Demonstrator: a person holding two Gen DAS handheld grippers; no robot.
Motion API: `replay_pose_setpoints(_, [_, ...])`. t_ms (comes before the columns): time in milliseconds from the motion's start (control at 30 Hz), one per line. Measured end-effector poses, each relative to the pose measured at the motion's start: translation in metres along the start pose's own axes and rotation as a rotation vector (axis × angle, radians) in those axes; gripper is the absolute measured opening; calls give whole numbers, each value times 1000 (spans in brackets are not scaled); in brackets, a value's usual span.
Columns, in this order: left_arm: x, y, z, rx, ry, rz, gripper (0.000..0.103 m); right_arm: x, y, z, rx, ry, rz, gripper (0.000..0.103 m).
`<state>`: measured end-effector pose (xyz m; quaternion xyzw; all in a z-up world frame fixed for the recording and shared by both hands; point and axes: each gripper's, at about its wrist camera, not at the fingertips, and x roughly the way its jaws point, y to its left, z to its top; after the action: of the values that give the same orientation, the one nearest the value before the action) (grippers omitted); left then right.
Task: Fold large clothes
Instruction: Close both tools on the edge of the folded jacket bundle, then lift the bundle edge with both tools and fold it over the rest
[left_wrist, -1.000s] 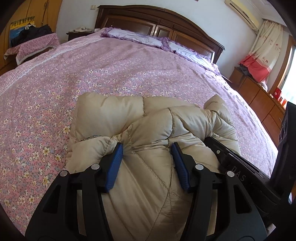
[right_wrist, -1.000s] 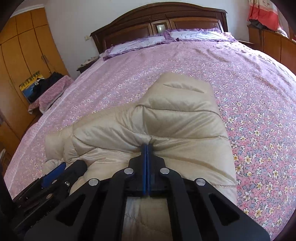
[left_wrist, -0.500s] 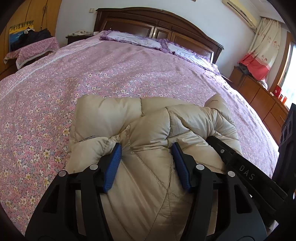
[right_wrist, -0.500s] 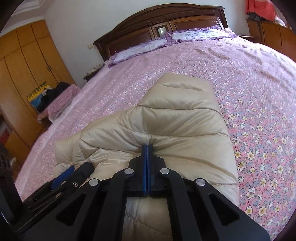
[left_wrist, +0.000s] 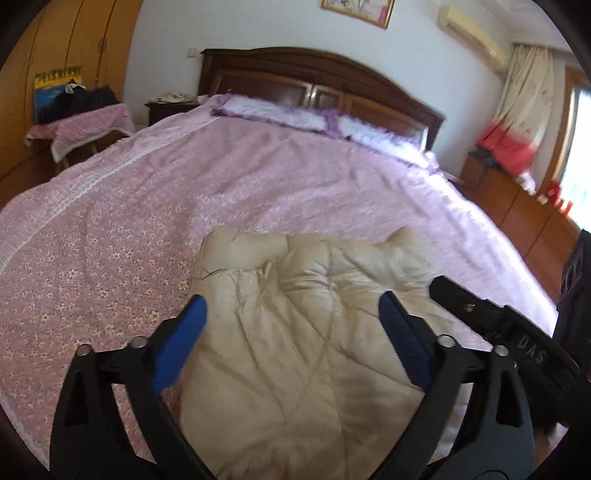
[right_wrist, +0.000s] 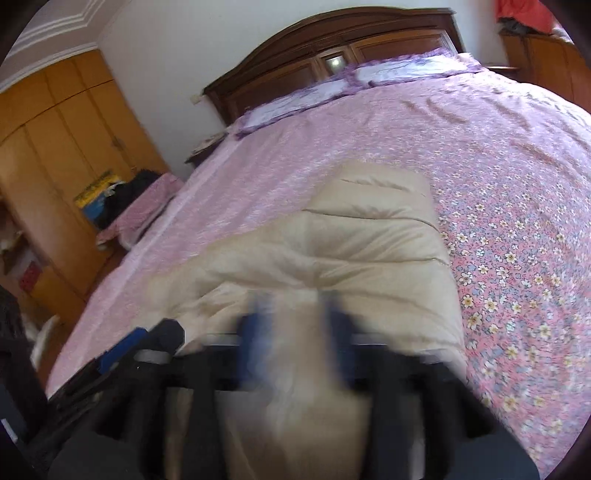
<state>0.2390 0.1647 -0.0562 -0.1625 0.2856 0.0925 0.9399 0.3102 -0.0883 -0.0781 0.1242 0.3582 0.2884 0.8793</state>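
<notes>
Jacket (left_wrist: 295, 332) released; both tools (left_wrist: 291, 325) (right_wrist: 299, 325) have opened.

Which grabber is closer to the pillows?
Neither, clearly. Both the left gripper and right gripper hang over the beige jacket, far from the pillows.

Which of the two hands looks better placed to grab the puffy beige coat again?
Probably the left. The left gripper hangs wide open with the beige coat between its blue fingers. The right gripper is blurred, seemingly mid-opening.
</notes>
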Motion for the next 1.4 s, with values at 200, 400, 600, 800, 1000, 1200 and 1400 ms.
replay_pose_setpoints(200, [-31, 20, -7, -13, 22, -26, 98, -63, 8, 8, -54, -28, -62, 87])
replay_pose_setpoints(400, [-2, 54, -29, -205, 190, -217, 98, -80, -3, -9, -60, 82, -80, 96])
replay_pose_setpoints(600, [20, 72, -56, -336, 297, -255, 98, -59, -35, -32, 45, 183, -2, 96])
replay_pose_setpoints(800, [24, 82, -81, -426, 347, -315, 98, -37, -57, -50, 224, 248, 96, 96])
replay_pose_setpoints(1000, [24, 74, -98, -414, 348, -309, 99, -28, -63, -65, 253, 236, 163, 95])
replay_pose_setpoints(1200, [31, 79, -103, -485, 351, -405, 76, -23, -63, -67, 239, 229, 193, 93])
replay_pose_setpoints(1400, [25, 77, -109, -528, 329, -468, 59, -25, -55, -67, 232, 195, 239, 59])
